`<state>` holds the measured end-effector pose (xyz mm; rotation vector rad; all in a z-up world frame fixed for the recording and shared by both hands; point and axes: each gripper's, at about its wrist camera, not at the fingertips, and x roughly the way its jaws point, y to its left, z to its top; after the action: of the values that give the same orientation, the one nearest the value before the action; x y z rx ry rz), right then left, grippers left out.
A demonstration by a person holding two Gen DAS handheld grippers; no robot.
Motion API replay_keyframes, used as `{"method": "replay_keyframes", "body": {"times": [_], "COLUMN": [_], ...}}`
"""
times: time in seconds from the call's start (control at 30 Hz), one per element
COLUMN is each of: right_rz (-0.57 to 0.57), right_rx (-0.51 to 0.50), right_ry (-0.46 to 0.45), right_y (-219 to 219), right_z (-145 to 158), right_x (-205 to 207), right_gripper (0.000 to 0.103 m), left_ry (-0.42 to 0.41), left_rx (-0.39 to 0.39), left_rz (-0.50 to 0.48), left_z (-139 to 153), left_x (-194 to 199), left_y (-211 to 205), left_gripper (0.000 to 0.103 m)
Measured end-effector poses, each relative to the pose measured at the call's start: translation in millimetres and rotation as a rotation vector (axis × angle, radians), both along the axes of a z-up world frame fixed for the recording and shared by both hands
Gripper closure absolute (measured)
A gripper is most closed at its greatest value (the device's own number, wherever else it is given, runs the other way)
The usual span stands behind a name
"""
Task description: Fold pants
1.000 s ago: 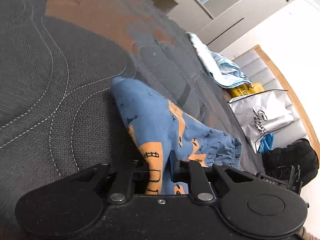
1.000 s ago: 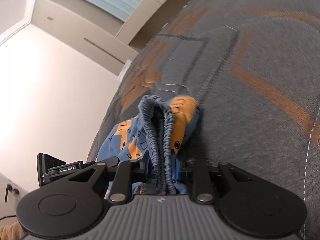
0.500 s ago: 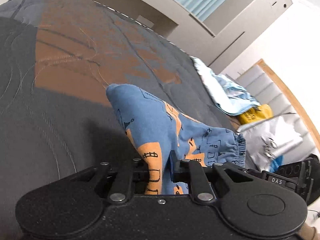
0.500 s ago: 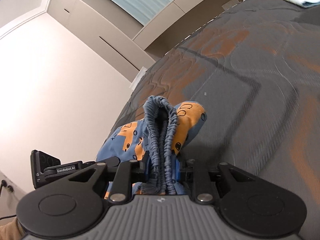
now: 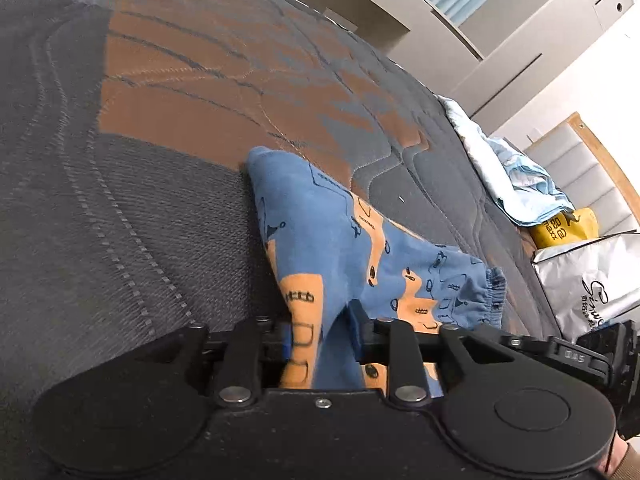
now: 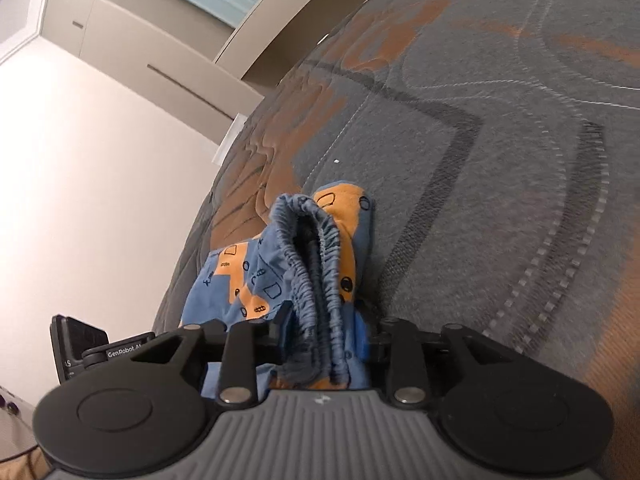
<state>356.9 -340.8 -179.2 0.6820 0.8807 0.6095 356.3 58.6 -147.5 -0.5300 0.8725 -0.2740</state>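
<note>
Blue pants [image 5: 332,240] with orange patches and small black drawings lie bunched on the grey and orange quilted bed cover [image 5: 120,200]. My left gripper [image 5: 320,320] has a leg fold between its jaws, which are opening; the cloth hangs slack there. In the right wrist view the gathered elastic waistband [image 6: 316,264] of the pants [image 6: 236,276] runs between the jaws of my right gripper [image 6: 326,332], which are also opening, and the folds spread loosely. The fingertips themselves are hidden by cloth.
A pile of light blue cloth [image 5: 512,176], a yellow bag [image 5: 564,228] and a silver bag [image 5: 592,280] lie at the bed's right side by a padded headboard [image 5: 592,168]. A white wall [image 6: 80,160] and cabinets stand beyond the cover [image 6: 500,160].
Both pairs of jaws have widened around the cloth they pinched. Both hands have moved across the bed, and the waistband folds have loosened.
</note>
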Motion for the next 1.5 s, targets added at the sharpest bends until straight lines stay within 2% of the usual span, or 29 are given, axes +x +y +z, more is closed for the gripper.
{"method": "replay_keyframes", "body": {"times": [0.03,0.07,0.13,0.2,0.23,0.27,0.33,0.43,0.5,0.57,0.67,0.7,0.8,0.87,1.03,1.5], "right_rz": [-0.023,-0.044,-0.072,-0.066,-0.064,-0.070,-0.063,-0.082,-0.125,-0.134,-0.130,-0.125,-0.123,-0.127,-0.138,-0.139], "right_rx": [-0.005,-0.008,-0.041,-0.103,-0.143,-0.188,-0.243,-0.372,-0.503,-0.570,-0.560,-0.551,-0.559,-0.568,-0.560,-0.556], "right_ry": [-0.007,-0.019,-0.060,-0.131,-0.161,-0.193,-0.259,-0.314,-0.326,-0.339,-0.368,-0.376,-0.400,-0.411,-0.425,-0.446], "right_y": [-7,-18,-24,-20,-15,-8,9,37,53,65,77,81,87,90,90,88], "right_z": [4,10,28,57,70,85,112,143,155,164,176,179,188,193,200,205], "right_x": [-8,-17,-42,-75,-93,-114,-150,-196,-227,-254,-285,-295,-321,-331,-345,-350], "right_gripper": [0.047,0.039,0.033,0.024,0.008,0.000,0.000,0.000,0.000,0.000,0.000,0.000,0.000,0.000,0.000,0.000], "left_ry": [-0.006,-0.011,-0.036,-0.084,-0.102,-0.113,-0.136,-0.146,-0.184,-0.204,-0.251,-0.265,-0.264,-0.265,-0.255,-0.264], "left_rx": [0.014,0.037,0.073,0.090,0.089,0.084,0.133,0.288,0.332,0.366,0.451,0.444,0.359,0.357,0.376,0.392], "left_rz": [0.004,0.012,0.032,0.034,0.020,-0.006,-0.030,0.004,0.064,0.078,0.096,0.096,0.087,0.095,0.108,0.105], "left_z": [6,12,26,45,54,63,80,101,114,128,146,150,154,157,159,164], "left_x": [-6,-14,-32,-60,-76,-92,-124,-176,-210,-241,-282,-292,-317,-327,-337,-338], "left_y": [2,2,-1,0,-1,-3,-10,-21,-24,-32,-50,-51,-47,-48,-49,-54], "left_gripper": [0.055,0.036,0.013,0.001,0.001,0.000,0.000,0.000,0.000,0.000,0.000,0.000,0.001,0.001,0.001,0.001]}}
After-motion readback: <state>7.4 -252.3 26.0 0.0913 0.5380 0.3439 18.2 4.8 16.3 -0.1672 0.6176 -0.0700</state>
